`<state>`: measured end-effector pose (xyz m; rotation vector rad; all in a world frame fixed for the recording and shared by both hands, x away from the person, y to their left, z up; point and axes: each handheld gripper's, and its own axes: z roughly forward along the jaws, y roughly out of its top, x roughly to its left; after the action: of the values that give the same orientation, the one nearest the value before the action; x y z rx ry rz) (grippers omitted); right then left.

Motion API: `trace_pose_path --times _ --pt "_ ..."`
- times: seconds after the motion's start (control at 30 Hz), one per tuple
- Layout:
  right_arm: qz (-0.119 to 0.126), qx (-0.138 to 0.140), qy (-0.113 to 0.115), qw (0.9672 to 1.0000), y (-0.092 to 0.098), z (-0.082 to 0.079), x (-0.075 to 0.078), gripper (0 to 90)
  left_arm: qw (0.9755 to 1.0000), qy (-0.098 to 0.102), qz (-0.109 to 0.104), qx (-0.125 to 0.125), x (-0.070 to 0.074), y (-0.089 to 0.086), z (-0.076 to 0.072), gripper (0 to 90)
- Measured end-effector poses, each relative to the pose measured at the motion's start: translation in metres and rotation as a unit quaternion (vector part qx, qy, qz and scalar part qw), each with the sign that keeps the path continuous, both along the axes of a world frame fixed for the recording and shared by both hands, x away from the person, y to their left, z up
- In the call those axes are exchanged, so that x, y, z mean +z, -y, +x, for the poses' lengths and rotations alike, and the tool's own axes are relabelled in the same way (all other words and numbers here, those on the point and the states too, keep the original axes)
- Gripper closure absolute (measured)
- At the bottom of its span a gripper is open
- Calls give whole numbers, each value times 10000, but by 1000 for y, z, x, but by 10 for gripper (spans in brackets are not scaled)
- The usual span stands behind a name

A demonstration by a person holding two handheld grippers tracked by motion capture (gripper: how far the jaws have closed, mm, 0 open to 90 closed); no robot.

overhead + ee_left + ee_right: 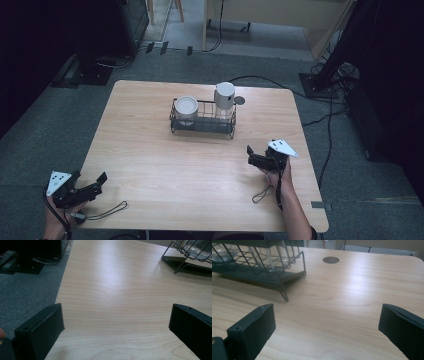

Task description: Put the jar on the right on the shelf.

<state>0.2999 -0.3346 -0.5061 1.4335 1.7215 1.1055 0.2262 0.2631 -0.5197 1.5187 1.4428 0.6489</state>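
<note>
— Where's the wire rack (202, 117)?

— Mid-table toward the far edge, holding a white bowl (186, 107) and what looks like a white-capped jar (224, 98) — hard to be sure.

— The surroundings?

— Pale wood table (150, 165), grey carpet, cables on the floor.

— My grippers?

— Your right gripper (257, 156) sits nearer the rack, your left gripper (87, 187) well apart at the near corner; both spread wide, gripping nothing.

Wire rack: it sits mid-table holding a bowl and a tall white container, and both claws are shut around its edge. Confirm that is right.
Not quite. The wire rack does sit mid-table with the bowl and the tall white container, but the left claw and right claw are open and apart from it, as the high view shows.
</note>
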Motion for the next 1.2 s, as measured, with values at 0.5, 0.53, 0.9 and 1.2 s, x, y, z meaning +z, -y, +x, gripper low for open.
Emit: trace_pose_path --times 0.5,0.53,0.9,1.2 --pt "85 -284 -66 9995 33 -30 -7 7 10000 6 -10 29 0 0 0 0" --pt "95 -305 -83 9995 35 -32 -8 8 10000 6 -11 32 0 0 0 0" --pt "64 -489 -73 9988 60 -53 -9 7 10000 2 -12 56 0 0 0 0" --pt "38 -592 -100 9982 73 -64 -8 7 10000 -7 -4 71 0 0 0 0"
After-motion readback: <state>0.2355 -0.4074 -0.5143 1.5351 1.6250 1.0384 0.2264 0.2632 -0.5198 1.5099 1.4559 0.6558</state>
